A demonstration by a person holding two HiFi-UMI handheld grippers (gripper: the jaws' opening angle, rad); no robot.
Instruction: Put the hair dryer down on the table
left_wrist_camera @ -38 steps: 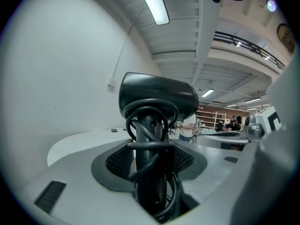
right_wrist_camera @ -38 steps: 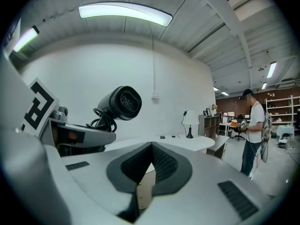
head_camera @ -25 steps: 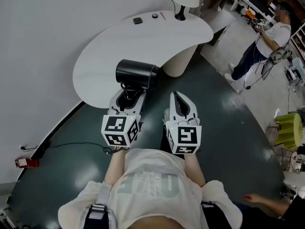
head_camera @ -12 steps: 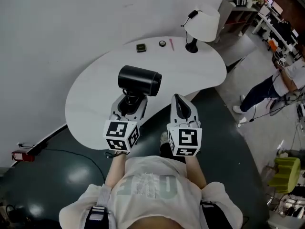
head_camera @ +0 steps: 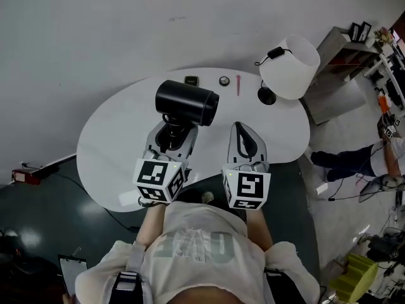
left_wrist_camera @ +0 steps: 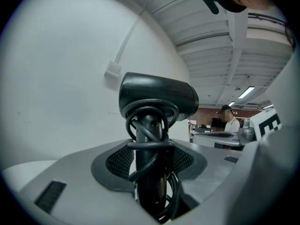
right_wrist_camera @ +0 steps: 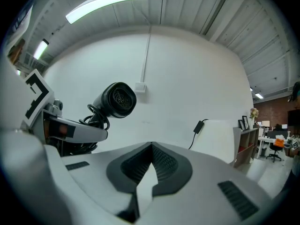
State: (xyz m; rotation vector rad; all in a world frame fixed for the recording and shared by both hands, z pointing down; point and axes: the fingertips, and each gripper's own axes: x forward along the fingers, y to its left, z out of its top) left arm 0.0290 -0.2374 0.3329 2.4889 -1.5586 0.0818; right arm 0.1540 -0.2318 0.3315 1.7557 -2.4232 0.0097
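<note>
The hair dryer [head_camera: 187, 102] is matt black, with a short, thick barrel set crosswise on a straight handle. Its black cord is wound in several loops round the handle. In the right gripper view, the round end of the barrel shows a fine grille. The left hand-held gripper [head_camera: 171, 135] grips the handle, one jaw on each side with the cord loops caught between them. It holds the dryer upright, barrel on top, over the middle of the surface [head_camera: 114, 145] and not resting on it. The right hand-held gripper [head_camera: 243, 138] is just beside it, its pads meeting at the tips with nothing between them.

The surface is a white, kidney-shaped tabletop. Along its far edge lie a small dark square item [head_camera: 190, 80], a small round item [head_camera: 223, 80] and a thin red stick [head_camera: 238, 85]. At the far right stands a lamp [head_camera: 291, 65] with a white shade and a black base. The wall [head_camera: 95, 30] behind is plain white and the floor [head_camera: 38, 223] is dark and glossy. A shelf unit [head_camera: 342, 49] stands to the right, and a person [head_camera: 380, 158] shows at the right edge.
</note>
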